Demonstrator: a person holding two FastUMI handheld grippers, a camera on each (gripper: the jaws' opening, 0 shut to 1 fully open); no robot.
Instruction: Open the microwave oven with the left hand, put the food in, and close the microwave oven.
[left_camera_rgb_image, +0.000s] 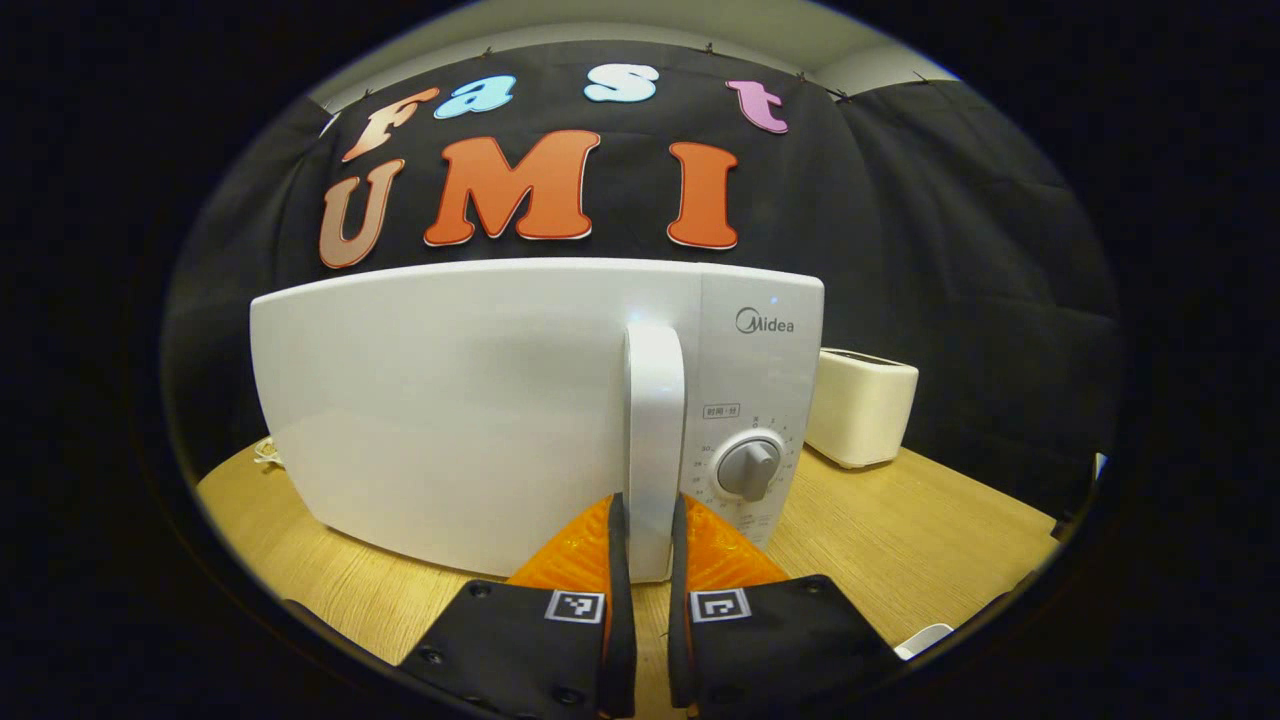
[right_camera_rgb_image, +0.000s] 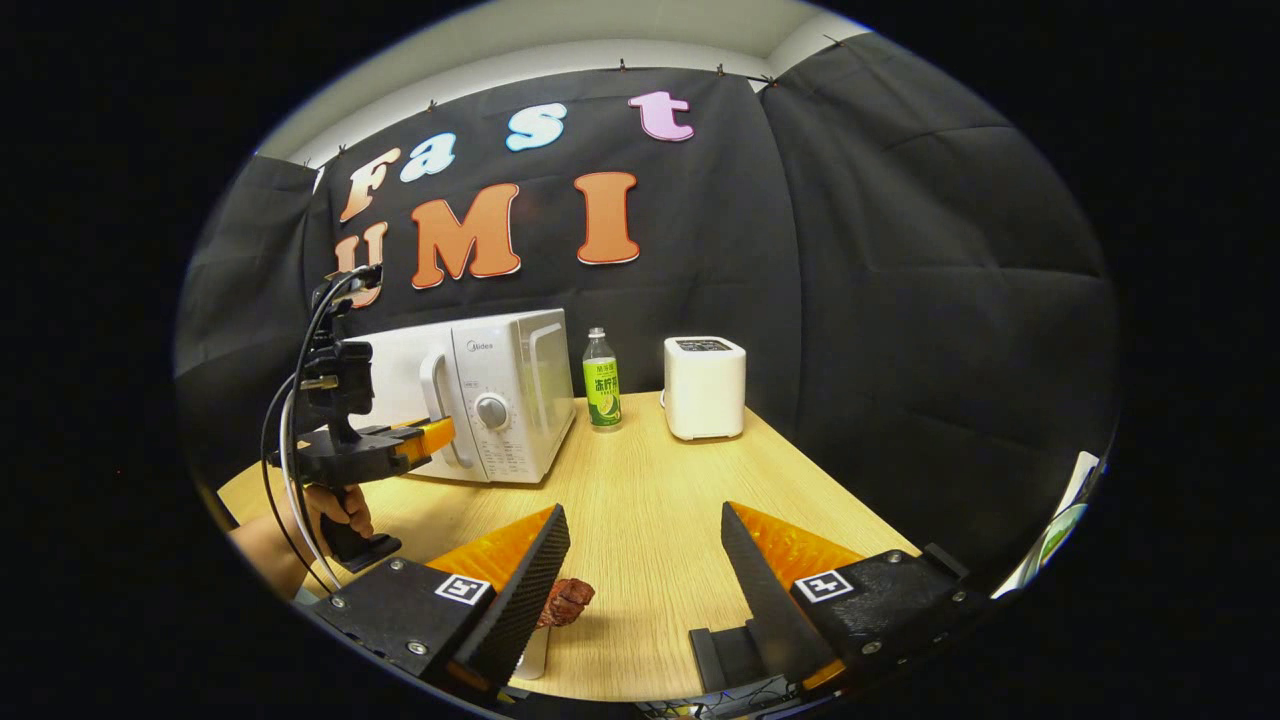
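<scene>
Gripping the microwave's door handle (left_camera_rgb_image: 654, 440) is the step in hand: the left tongs (left_camera_rgb_image: 648, 540) are clamped on the lower end of that upright white bar, one finger on each side. The door still sits flush with the microwave (left_camera_rgb_image: 480, 400), so the opening has not begun. By my reading, the next move calls for a steady pull toward the person, swinging in an arc about the hinge on the far side of the door, with the clamp held firm so the smooth handle does not slip out.

Seen in the right gripper view, the right tongs (right_camera_rgb_image: 645, 560) stand wide apart above the wooden surface (right_camera_rgb_image: 660, 500), holding nothing. The food (right_camera_rgb_image: 566, 602) lies near them by the near edge, a small reddish-brown lump, wrinkled and glossy like cooked meat; something pale beneath it is too hidden to name. It sits well apart from the microwave.
</scene>
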